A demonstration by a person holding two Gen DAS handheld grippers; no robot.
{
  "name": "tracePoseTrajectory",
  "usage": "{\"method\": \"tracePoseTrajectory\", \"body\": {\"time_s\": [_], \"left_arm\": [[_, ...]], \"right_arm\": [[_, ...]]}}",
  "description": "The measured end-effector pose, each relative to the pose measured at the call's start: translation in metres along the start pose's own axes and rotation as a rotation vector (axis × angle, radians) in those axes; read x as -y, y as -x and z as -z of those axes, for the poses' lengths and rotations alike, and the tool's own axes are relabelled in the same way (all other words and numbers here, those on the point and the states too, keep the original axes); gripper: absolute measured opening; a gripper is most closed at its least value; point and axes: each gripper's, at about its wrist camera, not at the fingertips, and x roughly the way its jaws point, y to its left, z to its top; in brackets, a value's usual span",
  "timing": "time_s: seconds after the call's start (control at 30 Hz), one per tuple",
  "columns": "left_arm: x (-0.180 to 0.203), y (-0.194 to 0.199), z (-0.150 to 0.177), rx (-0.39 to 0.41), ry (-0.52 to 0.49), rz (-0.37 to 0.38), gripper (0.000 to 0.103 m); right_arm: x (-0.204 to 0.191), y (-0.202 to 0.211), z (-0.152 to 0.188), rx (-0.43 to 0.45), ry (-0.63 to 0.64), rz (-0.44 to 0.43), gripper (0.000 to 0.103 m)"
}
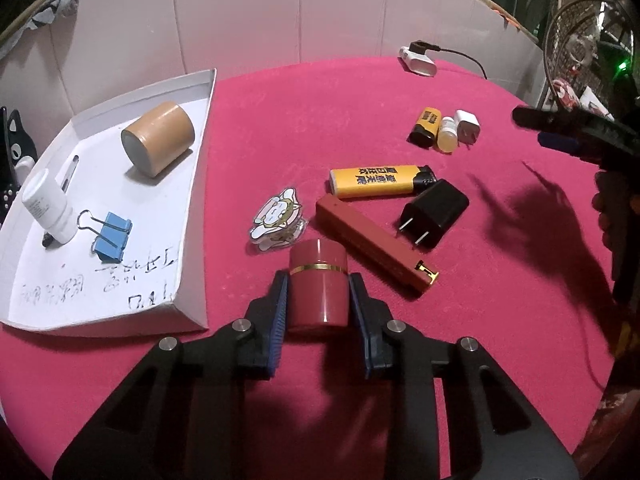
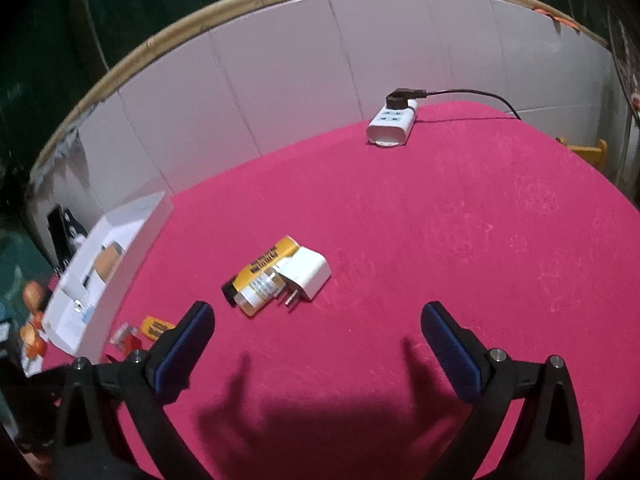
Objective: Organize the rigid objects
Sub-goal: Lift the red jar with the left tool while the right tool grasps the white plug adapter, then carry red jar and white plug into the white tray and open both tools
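Bare cloth (image 2: 460, 220) right — clutter (image 1: 380, 216) left.

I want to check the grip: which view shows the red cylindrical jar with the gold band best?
The left wrist view: the red cylindrical jar sits centred between the left gripper's fingers. The right wrist view doesn't show it.

Each view looks forward and steeply down along its own tool's two fingers onto the pink surface (image 1: 360, 100). The left tool (image 1: 318, 300) sits close and low, with the white tray (image 1: 188, 216) ahead to its left. The right tool (image 2: 318, 320) looks from farther back toward the white power strip (image 2: 392, 124). Both views share that strip, the tray and the white plug adapter (image 2: 310, 270).
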Motion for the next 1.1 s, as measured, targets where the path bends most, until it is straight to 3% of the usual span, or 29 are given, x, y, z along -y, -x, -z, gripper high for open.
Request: {"method": "tracePoseTrajectory", "body": {"time_s": [0.17,0.27,0.4,0.47,0.67,0.8,1.1], "left_arm": [[-0.002,0.001,0.000,0.001,0.020,0.013,0.028],[-0.003,0.001,0.000,0.002,0.026,0.017,0.028],[-0.004,0.001,0.001,0.002,0.032,0.023,0.028],[-0.004,0.002,0.001,0.002,0.035,0.024,0.028],[-0.004,0.003,0.001,0.001,0.041,0.026,0.028],[-0.005,0.003,0.001,0.002,0.040,0.025,0.028],[-0.006,0.011,0.003,0.039,0.060,0.025,0.028]], "right_arm": [[-0.016,-0.022,-0.003,-0.026,0.166,0.056,0.103],[-0.021,-0.036,-0.014,-0.043,0.251,0.022,0.102],[-0.015,-0.051,-0.025,-0.087,0.303,-0.024,0.090],[-0.010,-0.059,-0.026,-0.119,0.314,-0.058,0.075],[-0.018,-0.075,-0.023,-0.171,0.430,-0.113,0.069],[-0.024,-0.079,-0.027,-0.173,0.483,-0.115,0.048],[-0.028,-0.052,-0.014,-0.115,0.455,-0.101,0.047]]}}
